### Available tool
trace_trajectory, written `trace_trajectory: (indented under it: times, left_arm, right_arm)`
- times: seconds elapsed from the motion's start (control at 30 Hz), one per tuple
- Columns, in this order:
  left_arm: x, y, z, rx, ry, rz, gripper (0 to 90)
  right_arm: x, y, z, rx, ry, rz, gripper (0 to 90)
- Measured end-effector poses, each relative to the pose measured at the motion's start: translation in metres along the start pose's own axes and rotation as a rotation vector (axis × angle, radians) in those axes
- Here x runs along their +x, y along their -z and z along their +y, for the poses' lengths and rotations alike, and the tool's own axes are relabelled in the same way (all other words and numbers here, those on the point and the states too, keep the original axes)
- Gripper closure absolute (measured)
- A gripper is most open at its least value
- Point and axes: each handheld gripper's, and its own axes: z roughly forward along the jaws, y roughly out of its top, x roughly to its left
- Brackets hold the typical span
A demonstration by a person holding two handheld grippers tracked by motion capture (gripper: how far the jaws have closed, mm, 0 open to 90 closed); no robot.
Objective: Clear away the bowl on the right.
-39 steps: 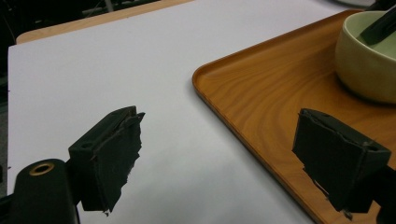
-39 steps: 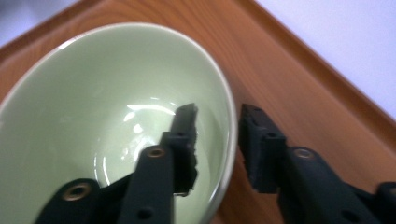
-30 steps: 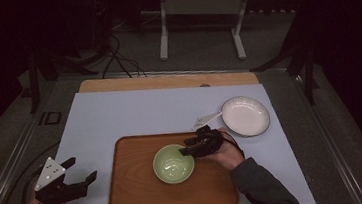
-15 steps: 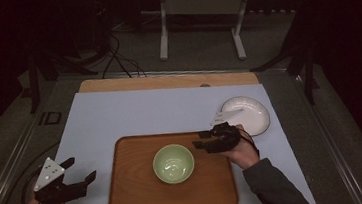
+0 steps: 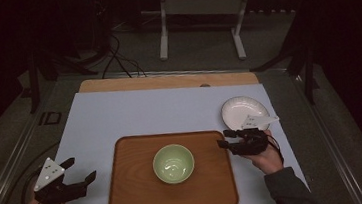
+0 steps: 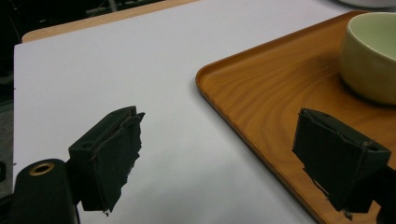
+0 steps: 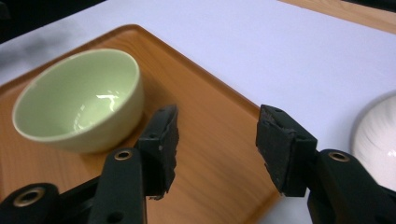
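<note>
A pale green bowl stands upright in the middle of a brown wooden tray. My right gripper hovers over the tray's right edge, pointing left, well apart from the bowl. Its jaws have just been opening and hold nothing. My left gripper rests open and empty near the table's front left corner, left of the tray.
A white plate lies on the white table cover just behind my right hand. A wooden strip runs along the table's far edge. Dark floor, cables and a stand lie beyond.
My right gripper has drawn away from the bowl's right rim, moving right to the tray's edge with its jaws spreading. The bowl stays on the tray. The left gripper has not moved.
</note>
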Motion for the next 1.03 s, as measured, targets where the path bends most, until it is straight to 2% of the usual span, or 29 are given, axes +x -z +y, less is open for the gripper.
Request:
trace_trajectory:
  times: [0.07,0.1,0.2,0.37,0.53,0.77,0.83,0.93,1.03]
  left_arm:
    - [0.0,0.0,0.0,0.0,0.0,0.001,15.1]
    - [0.0,0.0,0.0,0.001,0.001,0.001,15.1]
    - [0.0,0.0,0.0,0.002,0.001,0.001,15.1]
    - [0.0,0.0,0.0,0.001,0.001,0.0,15.1]
    - [0.0,-0.001,0.0,0.007,0.001,0.004,15.0]
    - [0.0,-0.001,-0.001,0.014,0.004,0.011,15.0]
    - [0.0,-0.002,-0.001,0.02,0.003,0.014,15.0]
    - [0.0,-0.004,-0.001,0.029,0.001,0.018,14.9]
    - [0.0,-0.006,-0.002,0.042,0.001,0.022,14.8]
  right_arm:
    - [-0.001,0.002,-0.003,-0.002,-0.001,-0.006,47.5]
    - [-0.004,0.007,-0.011,-0.003,0.0,-0.03,47.1]
    - [-0.008,0.013,-0.024,-0.009,-0.005,-0.059,45.9]
    - [-0.013,0.019,-0.037,-0.022,-0.042,-0.088,44.7]
    - [-0.016,0.027,-0.048,-0.036,-0.062,-0.141,41.4]
    - [-0.01,0.031,-0.055,-0.055,-0.02,-0.22,41.1]
    - [-0.01,0.033,-0.055,-0.071,-0.017,-0.226,39.3]
    - [-0.012,0.036,-0.055,-0.091,-0.04,-0.192,34.6]
    - [-0.012,0.037,-0.054,-0.092,-0.033,-0.216,28.1]
